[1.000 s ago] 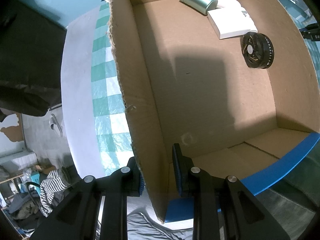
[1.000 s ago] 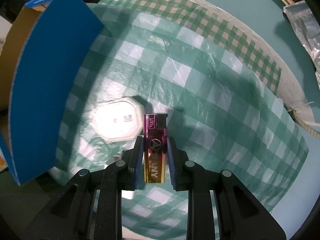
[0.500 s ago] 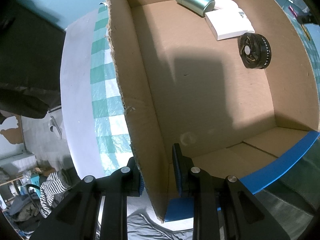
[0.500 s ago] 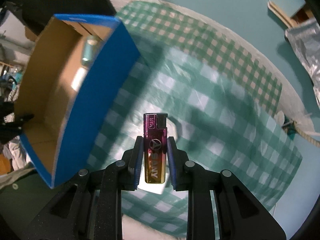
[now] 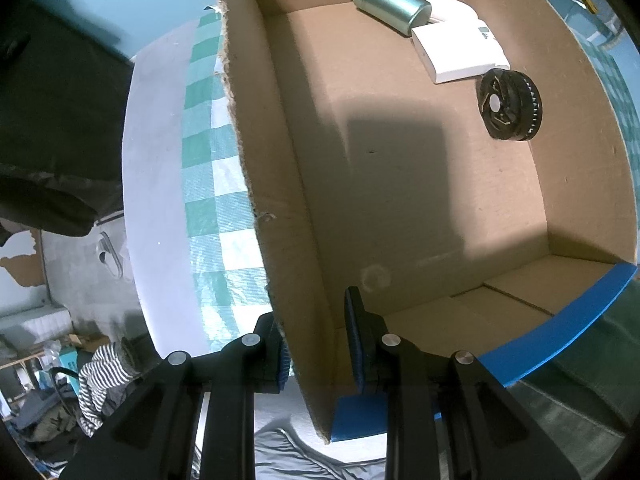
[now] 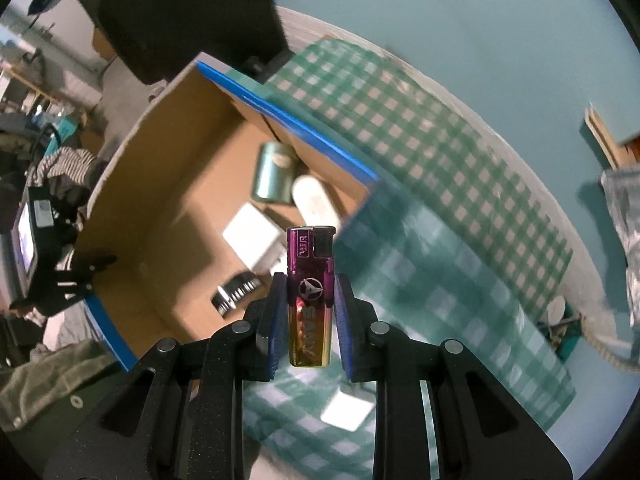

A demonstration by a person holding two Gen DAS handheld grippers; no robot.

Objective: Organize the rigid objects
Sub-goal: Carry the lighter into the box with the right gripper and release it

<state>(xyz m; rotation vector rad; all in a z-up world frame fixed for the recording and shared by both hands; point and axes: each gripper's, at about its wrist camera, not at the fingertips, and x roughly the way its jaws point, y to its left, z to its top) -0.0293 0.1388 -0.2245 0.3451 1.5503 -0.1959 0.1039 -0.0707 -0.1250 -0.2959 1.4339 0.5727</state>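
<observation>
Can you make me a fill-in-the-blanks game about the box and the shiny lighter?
1. The right gripper holds a shiny ____ in its jaws.
2. The left gripper is clamped on the ____ of the cardboard box.
3. The round wheel lying in the box is coloured ____.
4. The table is covered with a green and white ____ cloth.

Missing words: lighter; wall; black; checked

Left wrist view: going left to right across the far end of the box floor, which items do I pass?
Green can → white box → black wheel.
</observation>
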